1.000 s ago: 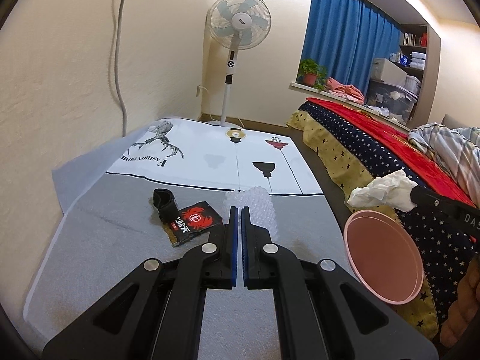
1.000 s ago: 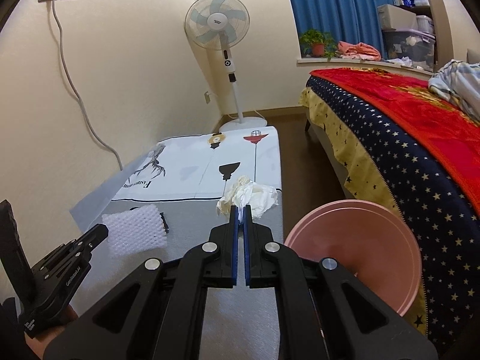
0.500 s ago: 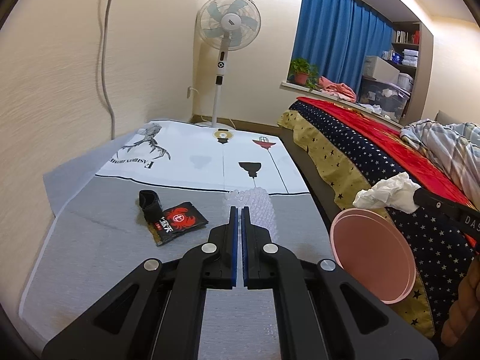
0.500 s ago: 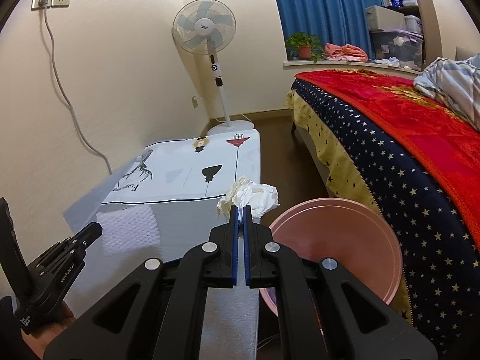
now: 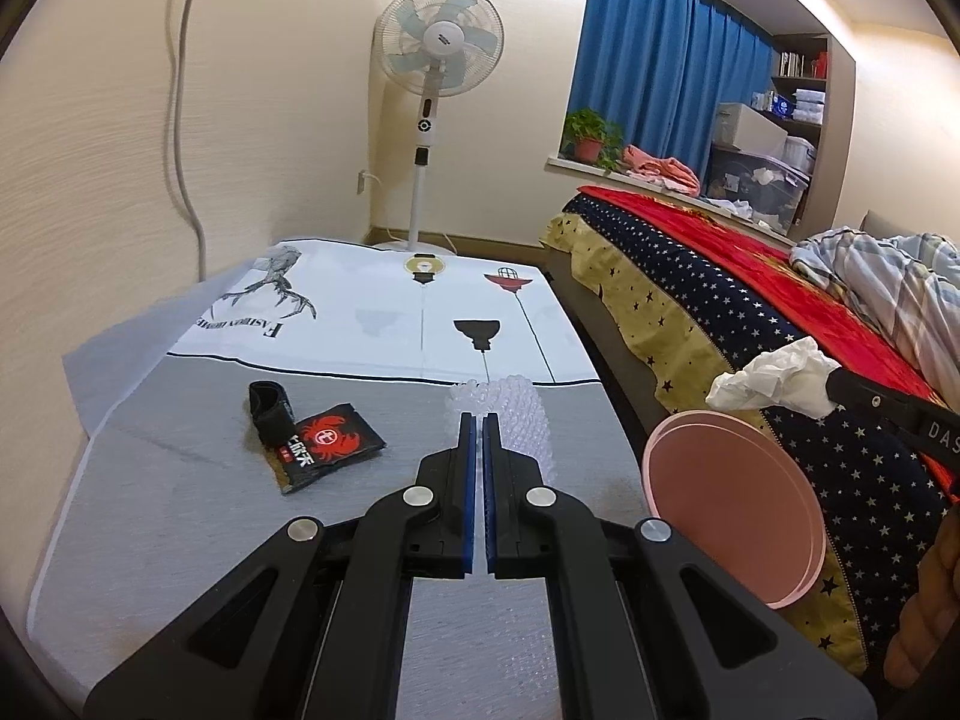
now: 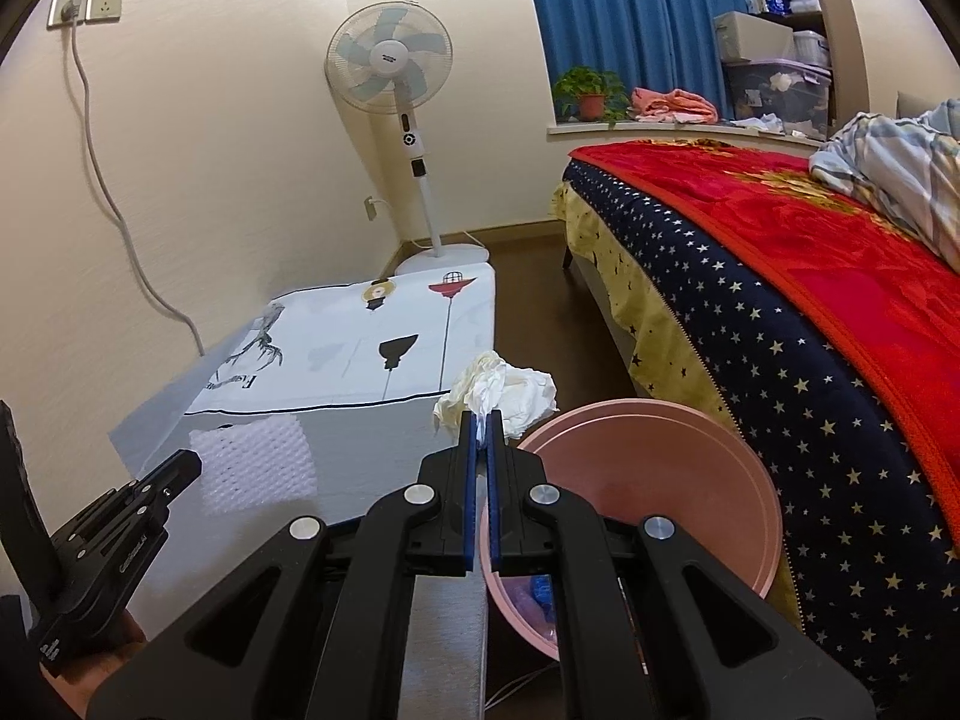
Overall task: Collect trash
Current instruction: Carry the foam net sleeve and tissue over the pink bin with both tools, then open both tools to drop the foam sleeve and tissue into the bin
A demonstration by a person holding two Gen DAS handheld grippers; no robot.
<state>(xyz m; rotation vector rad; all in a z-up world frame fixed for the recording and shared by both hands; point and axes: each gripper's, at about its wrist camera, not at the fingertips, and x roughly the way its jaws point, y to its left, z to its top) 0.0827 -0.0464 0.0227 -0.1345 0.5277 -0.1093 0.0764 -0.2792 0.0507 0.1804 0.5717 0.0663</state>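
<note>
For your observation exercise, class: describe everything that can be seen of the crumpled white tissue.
The crumpled white tissue is a loose wad of thin, soft-looking paper, creased all over, white with a faint cream tint. One corner is pinched between the blue pads of the right hand-held gripper, which is shut on it; the rest bunches past the fingertips. It hangs in the air by the rim of the pink bin, touching nothing else visible.

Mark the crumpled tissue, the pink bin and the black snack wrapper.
crumpled tissue (image 6: 510,390), right wrist view, middle of the wad.
pink bin (image 6: 708,426), right wrist view, far rim.
black snack wrapper (image 5: 327,444), left wrist view, red crab emblem.
</note>
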